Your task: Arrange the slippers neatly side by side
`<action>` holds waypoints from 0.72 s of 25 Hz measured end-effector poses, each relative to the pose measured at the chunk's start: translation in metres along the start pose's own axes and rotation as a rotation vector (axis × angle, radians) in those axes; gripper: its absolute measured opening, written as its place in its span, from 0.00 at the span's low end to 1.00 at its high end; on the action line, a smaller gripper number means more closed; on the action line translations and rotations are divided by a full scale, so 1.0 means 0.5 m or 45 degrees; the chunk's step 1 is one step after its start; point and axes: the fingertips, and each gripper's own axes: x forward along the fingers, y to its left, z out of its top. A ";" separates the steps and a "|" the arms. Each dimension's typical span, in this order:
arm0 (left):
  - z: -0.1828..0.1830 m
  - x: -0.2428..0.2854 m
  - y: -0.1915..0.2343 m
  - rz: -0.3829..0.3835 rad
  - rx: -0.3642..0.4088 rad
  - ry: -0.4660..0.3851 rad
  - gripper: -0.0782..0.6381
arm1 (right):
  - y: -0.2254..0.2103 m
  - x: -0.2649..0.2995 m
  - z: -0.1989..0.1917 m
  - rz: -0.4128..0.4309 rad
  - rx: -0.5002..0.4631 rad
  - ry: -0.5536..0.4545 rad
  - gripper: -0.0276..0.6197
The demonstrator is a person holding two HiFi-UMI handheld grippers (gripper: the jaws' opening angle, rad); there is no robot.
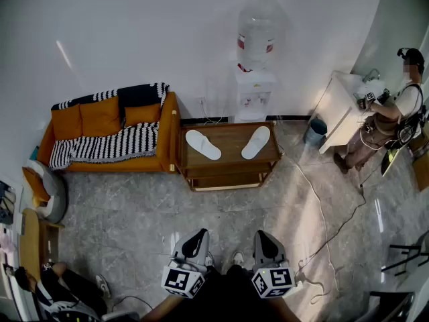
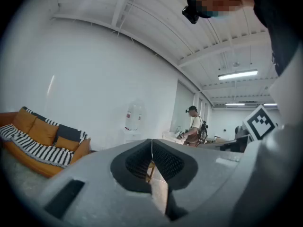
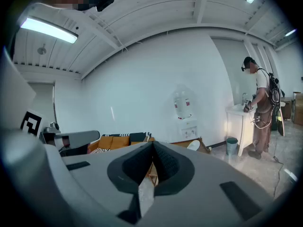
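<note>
Well beyond left tool [image 1: 199, 233], right tool [image 1: 263, 234]: slippers [image 1: 202, 144] on table [image 1: 228, 137].

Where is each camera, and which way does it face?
Head view: person's head, steeply down at table with slippers; left tool, right tool below.
Left gripper view: on left tool, toward sofa; shut jaws show.
Right gripper view: on right tool, toward water dispenser; shut jaws show.
All share sofa and water dispenser.
</note>
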 end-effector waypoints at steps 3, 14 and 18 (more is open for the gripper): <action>0.002 -0.007 0.006 -0.007 0.003 -0.002 0.13 | 0.012 -0.001 -0.001 -0.004 0.001 -0.006 0.06; 0.004 -0.030 0.036 -0.048 -0.013 0.009 0.13 | 0.052 0.001 -0.002 -0.049 0.043 -0.017 0.06; -0.003 -0.045 0.060 -0.065 -0.027 0.016 0.13 | 0.082 0.010 -0.014 -0.053 0.026 -0.008 0.06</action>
